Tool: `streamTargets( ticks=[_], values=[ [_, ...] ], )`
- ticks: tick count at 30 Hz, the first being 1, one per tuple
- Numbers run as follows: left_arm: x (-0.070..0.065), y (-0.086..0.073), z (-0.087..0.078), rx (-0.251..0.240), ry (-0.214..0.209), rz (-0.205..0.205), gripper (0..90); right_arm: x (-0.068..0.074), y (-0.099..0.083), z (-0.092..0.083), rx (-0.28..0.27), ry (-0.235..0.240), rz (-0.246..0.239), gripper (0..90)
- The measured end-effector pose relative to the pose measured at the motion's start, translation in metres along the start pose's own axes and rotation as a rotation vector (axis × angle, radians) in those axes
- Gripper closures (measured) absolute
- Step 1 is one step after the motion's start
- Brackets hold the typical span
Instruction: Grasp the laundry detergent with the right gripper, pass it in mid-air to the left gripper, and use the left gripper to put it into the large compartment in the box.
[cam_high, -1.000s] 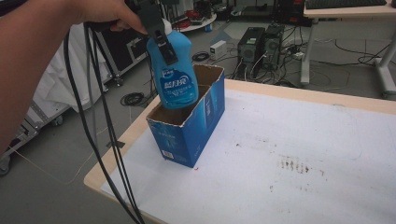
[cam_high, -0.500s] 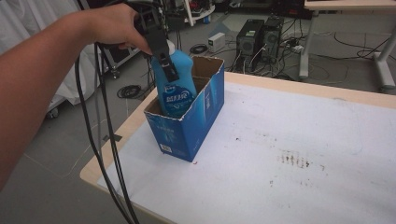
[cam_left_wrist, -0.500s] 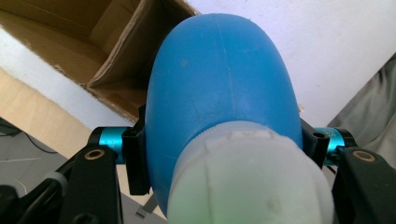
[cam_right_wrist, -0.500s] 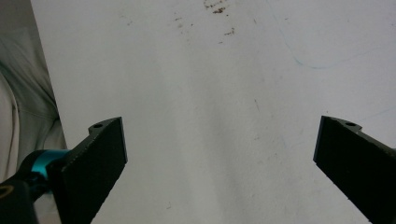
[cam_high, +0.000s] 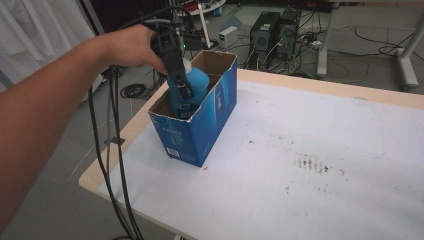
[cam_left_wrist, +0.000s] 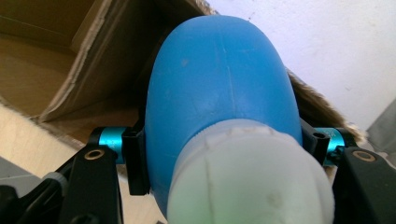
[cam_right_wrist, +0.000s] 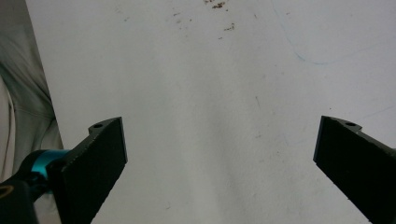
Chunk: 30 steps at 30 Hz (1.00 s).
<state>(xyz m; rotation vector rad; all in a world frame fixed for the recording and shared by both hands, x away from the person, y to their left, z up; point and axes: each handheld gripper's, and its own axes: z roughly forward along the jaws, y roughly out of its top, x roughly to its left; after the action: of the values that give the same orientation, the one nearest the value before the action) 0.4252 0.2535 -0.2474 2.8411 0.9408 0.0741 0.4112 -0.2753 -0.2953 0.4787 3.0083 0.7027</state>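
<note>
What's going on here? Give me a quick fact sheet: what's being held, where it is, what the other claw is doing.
Held item: blue bottle with a white cap
Holder: left gripper, jaws clamped on the bottle's sides below the cap
Bottle position: lower part inside the open blue box
Box position: near the table's left edge
Right gripper: open, nothing between its jaws, above the white tabletop

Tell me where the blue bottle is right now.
In the high view the blue bottle stands partly inside the open blue cardboard box near the table's left edge, clamped by the left gripper.
</note>
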Motion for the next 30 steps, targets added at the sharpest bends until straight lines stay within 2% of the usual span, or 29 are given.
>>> streamTargets(
  ticks=[7,14,30],
  values=[
    [0.000,-0.008,0.022,0.000,-0.003,-0.001,37.8,0.001,0.001,0.001,0.002,-0.003,-0.006,2.0],
    [0.000,-0.010,0.035,0.012,-0.006,0.000,37.7,0.002,0.000,0.000,0.008,-0.004,-0.002,2.0],
    [0.004,-0.009,0.035,0.006,-0.002,-0.024,37.1,0.004,-0.001,0.001,0.008,-0.005,-0.003,2.0]
  ],
)
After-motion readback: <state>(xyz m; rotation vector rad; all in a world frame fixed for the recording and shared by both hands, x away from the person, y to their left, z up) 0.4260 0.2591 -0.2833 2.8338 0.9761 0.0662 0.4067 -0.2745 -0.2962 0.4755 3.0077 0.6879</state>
